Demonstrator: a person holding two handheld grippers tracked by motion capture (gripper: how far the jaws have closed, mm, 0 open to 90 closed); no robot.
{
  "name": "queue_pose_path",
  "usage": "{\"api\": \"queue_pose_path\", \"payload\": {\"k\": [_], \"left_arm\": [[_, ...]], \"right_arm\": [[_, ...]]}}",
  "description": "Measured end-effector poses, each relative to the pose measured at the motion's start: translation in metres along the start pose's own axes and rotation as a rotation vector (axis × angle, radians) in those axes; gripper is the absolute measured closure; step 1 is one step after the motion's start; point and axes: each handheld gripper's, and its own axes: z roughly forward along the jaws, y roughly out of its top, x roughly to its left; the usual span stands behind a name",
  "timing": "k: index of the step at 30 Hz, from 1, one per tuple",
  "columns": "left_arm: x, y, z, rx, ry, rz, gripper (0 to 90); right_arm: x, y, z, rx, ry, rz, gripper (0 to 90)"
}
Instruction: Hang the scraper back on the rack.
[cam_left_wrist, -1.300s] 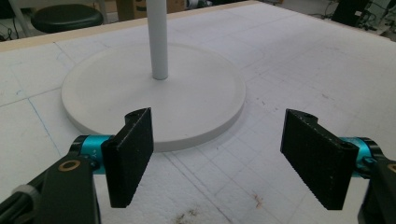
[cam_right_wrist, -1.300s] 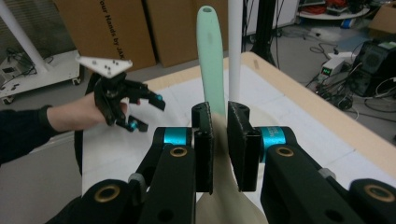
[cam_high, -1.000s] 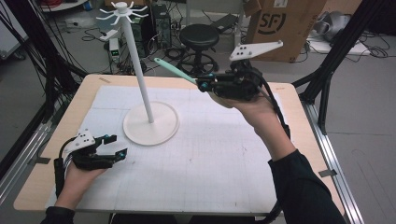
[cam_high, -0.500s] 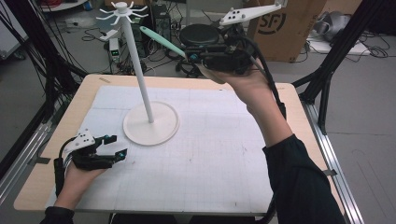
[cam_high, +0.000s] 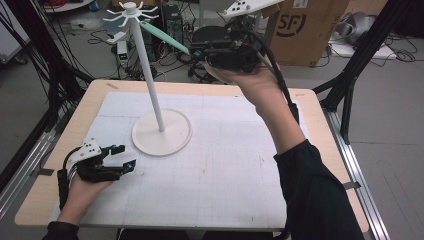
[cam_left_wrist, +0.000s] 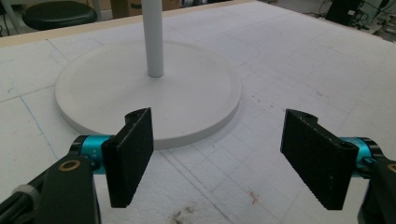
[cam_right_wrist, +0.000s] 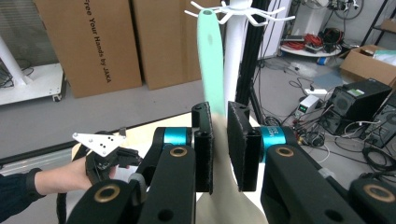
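A white stand with a round base rises from the white mat, and a ring of hooks crowns it. My right gripper is raised high behind the table's far edge and is shut on a long mint-green utensil. The utensil's free end reaches up to the hooks. In the right gripper view the jaws of the right gripper pinch the green utensil, whose tip sits just beside the hooks. My left gripper rests open on the mat near the base, with nothing between its jaws.
Cardboard boxes stand on the floor behind the table, beside a black stool and tangled cables. Black frame poles rise at the right and left of the table. The other hand lies low on the table.
My right gripper has lifted the green utensil up and to the left, bringing its tip to the hooks on top of the stand. The left gripper has stayed put.
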Motion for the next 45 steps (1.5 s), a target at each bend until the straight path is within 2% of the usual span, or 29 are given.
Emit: {"api": "queue_pose_path", "payload": {"k": [20,29,38,40,42,45], "left_arm": [[0.0,0.0,0.0,0.001,-0.002,0.0,26.3],[-0.001,0.0,0.0,0.006,-0.002,0.001,26.3],[-0.001,0.0,0.0,0.006,-0.004,0.001,26.3],[-0.001,0.0,0.0,0.005,-0.005,-0.001,26.3],[-0.001,0.0,-0.001,0.005,-0.004,0.0,26.3],[0.0,0.0,-0.001,0.007,-0.002,0.003,26.3]], "right_arm": [[-0.001,-0.002,0.013,0.032,-0.055,-0.016,81.5],[-0.005,-0.004,0.022,0.051,-0.062,-0.008,81.4],[-0.012,-0.012,0.035,0.072,-0.078,0.023,80.6],[-0.013,-0.015,0.037,0.075,-0.081,0.025,78.3],[-0.014,-0.019,0.038,0.055,-0.087,0.025,65.4],[-0.017,-0.028,0.036,0.043,-0.091,0.016,53.9]]}}
